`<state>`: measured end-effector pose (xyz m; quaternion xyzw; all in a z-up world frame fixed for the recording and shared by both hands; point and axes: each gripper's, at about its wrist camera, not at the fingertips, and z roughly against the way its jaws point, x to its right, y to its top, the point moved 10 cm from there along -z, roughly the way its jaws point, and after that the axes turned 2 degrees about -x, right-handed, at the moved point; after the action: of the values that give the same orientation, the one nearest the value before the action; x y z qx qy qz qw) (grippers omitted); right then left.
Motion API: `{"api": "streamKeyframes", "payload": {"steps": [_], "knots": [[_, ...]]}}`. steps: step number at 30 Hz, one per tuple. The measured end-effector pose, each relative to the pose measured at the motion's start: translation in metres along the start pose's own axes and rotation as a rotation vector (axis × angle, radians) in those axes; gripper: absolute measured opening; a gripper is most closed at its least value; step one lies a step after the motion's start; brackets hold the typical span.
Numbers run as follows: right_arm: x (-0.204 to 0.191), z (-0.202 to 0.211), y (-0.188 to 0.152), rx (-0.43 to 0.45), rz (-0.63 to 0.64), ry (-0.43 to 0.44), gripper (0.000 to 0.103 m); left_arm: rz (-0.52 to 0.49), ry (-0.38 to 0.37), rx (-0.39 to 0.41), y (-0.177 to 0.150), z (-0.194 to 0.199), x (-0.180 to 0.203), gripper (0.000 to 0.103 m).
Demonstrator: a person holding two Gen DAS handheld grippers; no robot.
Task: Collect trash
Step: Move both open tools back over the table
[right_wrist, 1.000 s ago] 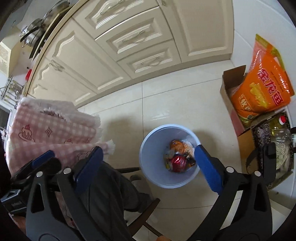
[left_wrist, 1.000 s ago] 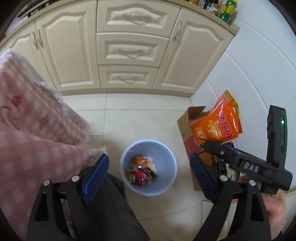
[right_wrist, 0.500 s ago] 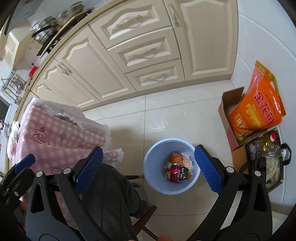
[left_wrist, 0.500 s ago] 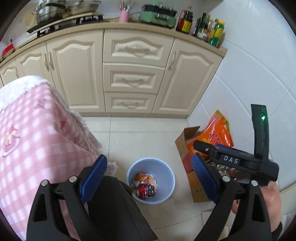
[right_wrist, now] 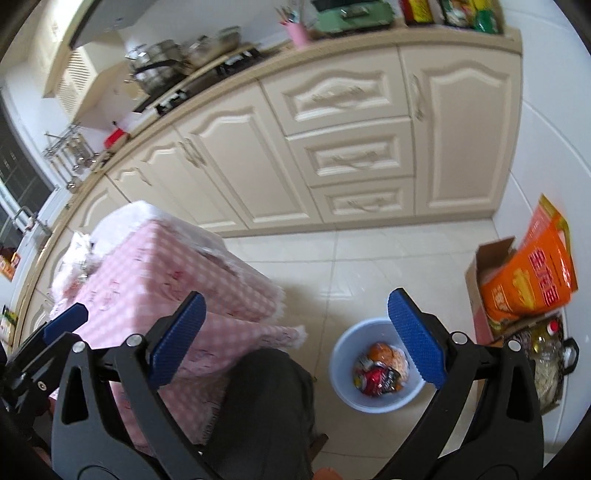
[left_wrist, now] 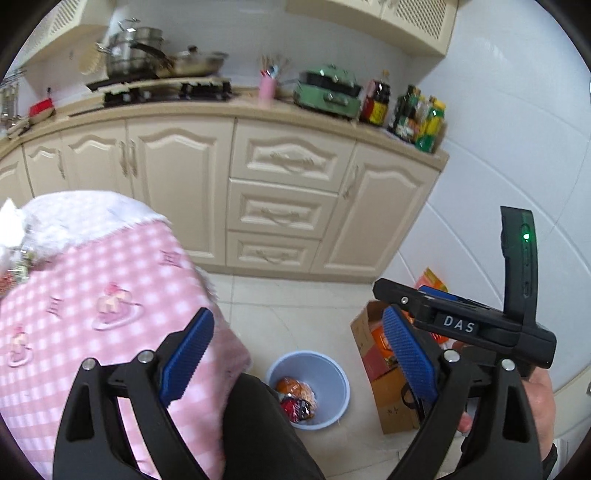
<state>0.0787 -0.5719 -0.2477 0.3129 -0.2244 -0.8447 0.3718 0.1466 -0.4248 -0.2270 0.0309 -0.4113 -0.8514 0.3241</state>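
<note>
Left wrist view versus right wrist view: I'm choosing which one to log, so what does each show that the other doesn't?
Only the left wrist view shows the right gripper with its lit green LED, and the upper cabinets. Only the right wrist view shows the whole orange bag in the cardboard box, the dish rack, and the left gripper edge. Both show the blue bin holding wrappers, the pink tablecloth and open, empty jaws.

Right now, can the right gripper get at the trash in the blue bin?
Probably yes. The right gripper is open and empty, the blue bin sits lidless on the floor below it, and the trash lies exposed. Nothing blocks a straight descent, though the person's knee is close beside it.
</note>
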Motion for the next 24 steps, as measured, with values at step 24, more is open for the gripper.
{"api": "streamKeyframes", "payload": {"steps": [24], "knots": [[-0.286,0.055,0.003,0.145,0.440,0.276,0.097,0.129,0.432,0.313,0.030,0.212,-0.183,0.093]]}}
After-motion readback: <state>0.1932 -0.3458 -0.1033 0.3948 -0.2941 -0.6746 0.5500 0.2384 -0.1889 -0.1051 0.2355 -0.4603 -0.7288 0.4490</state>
